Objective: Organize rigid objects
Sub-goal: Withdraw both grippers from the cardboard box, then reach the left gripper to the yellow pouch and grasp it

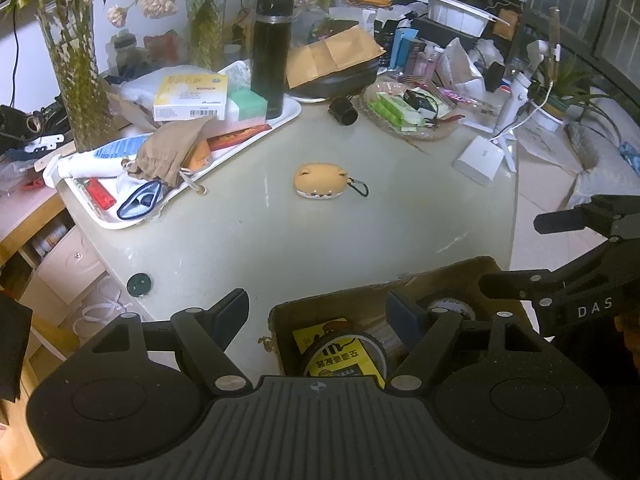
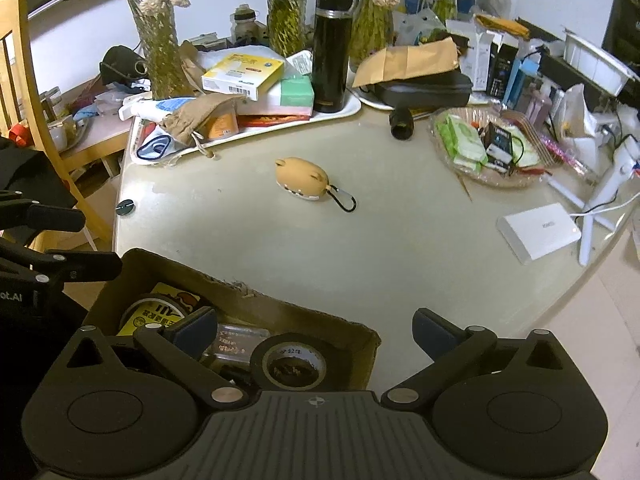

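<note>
An open cardboard box [image 1: 440,276] [image 2: 224,284] sits at the table's near edge, holding a yellow-labelled tape roll [image 1: 344,356] [image 2: 160,312] and a black tape roll [image 2: 294,362]. My left gripper [image 1: 318,312] stands open astride the box's left wall, one finger inside and one outside, pressing on nothing. My right gripper [image 2: 314,328] is wide open astride the right wall in the same way. A tan dog-shaped case [image 1: 320,182] [image 2: 304,180] with a black carabiner lies alone in the middle of the table, well beyond both grippers.
A white tray [image 1: 112,222] [image 2: 340,114] piled with boxes and a black flask [image 1: 272,56] stands at the back left. A small black cylinder [image 2: 402,122], a glass dish [image 2: 500,182] of packets and a white box [image 2: 538,232] lie to the right. A wooden chair [image 2: 24,80] stands left.
</note>
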Demonstrator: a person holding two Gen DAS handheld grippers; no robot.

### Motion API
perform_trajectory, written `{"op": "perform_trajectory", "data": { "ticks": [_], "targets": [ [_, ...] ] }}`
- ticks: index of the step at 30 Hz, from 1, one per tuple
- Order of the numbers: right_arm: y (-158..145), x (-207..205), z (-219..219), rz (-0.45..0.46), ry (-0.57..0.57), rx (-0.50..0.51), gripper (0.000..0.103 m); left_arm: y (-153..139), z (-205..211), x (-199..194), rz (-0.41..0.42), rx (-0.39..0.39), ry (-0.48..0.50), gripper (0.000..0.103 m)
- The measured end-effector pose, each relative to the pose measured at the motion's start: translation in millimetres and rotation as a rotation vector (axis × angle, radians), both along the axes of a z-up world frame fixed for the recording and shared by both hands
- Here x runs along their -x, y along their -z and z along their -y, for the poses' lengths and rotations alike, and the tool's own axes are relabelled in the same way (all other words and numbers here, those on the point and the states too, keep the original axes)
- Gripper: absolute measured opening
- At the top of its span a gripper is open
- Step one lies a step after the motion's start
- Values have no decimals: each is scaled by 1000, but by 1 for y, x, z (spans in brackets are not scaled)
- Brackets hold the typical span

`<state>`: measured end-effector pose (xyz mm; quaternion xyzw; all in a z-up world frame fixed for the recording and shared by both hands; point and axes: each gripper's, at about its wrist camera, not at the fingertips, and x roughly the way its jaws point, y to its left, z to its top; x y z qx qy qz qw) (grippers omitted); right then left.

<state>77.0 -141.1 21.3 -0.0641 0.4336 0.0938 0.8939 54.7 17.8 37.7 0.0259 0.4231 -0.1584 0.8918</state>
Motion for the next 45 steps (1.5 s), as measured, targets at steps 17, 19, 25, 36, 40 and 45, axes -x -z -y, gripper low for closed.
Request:
{"op": "perform_trajectory", "data": {
  "ticks": [17, 19, 25, 36, 40, 45],
  "targets": [
    [8, -8, 14, 6, 72, -36, 103, 4, 14, -13, 86, -38, 39, 75],
    [9, -10, 17, 5, 77, -42, 103, 5, 16, -16, 91, -42, 44, 75],
    [11, -15, 25, 9, 91, -62, 103, 9, 25, -29, 112, -57, 70, 75],
    [12, -26, 34, -2, 96, -82, 103, 16, 35, -63, 124, -58, 138, 83],
    [14, -32, 39, -13, 109, -98, 103, 19, 36, -79, 127, -69, 169, 83],
    [12, -33, 43, -5, 109, -106, 103, 27, 37, -99, 115, -85, 201, 83]
  ]
}}
